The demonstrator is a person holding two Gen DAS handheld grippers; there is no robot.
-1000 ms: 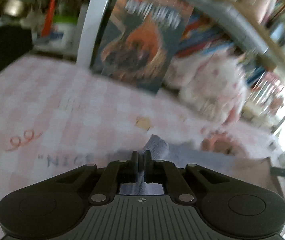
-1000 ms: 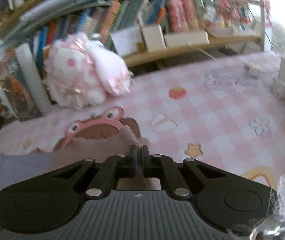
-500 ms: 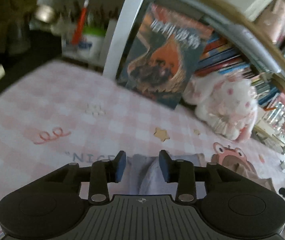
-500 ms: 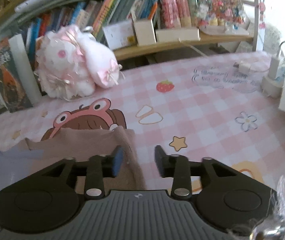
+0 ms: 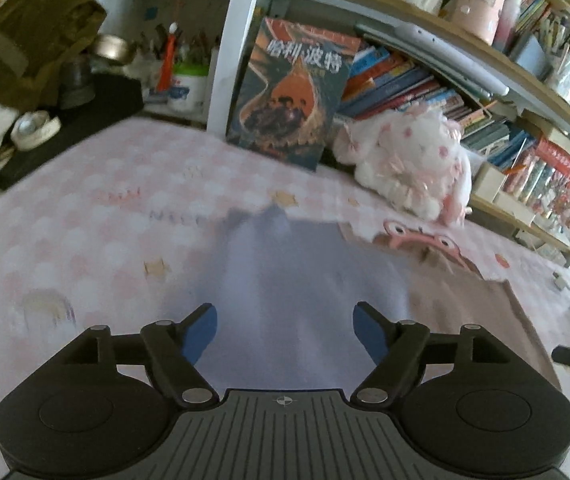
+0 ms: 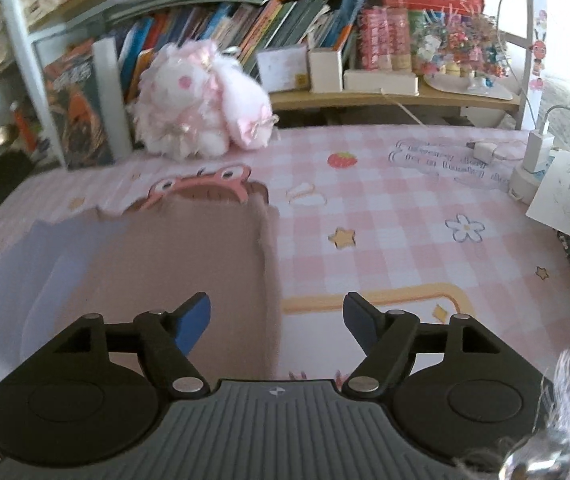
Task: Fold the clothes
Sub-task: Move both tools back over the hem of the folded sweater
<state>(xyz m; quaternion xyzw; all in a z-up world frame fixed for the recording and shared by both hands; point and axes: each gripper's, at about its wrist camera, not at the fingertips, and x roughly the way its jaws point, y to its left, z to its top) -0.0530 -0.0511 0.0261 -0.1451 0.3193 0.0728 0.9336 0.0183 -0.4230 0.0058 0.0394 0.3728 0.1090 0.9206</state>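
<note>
Pink checked tablecloth (image 6: 385,248) below cluttered bookshelves. Two-tone lavender and dusty-pink soft garment (image 6: 173,264) lies flat, one fold apparently done. Left gripper (image 5: 285,330) and right gripper (image 6: 277,320) jaws opening, nothing pinched; further folds likely remain.

Garment (image 6: 189,264) lies on tablecloth (image 6: 405,248), plush toy (image 6: 201,104) behind it

Left gripper (image 5: 285,330) jaws opening, empty, above the lilac-grey garment (image 5: 285,280) flat on the pink checked tablecloth (image 5: 85,240)
</note>
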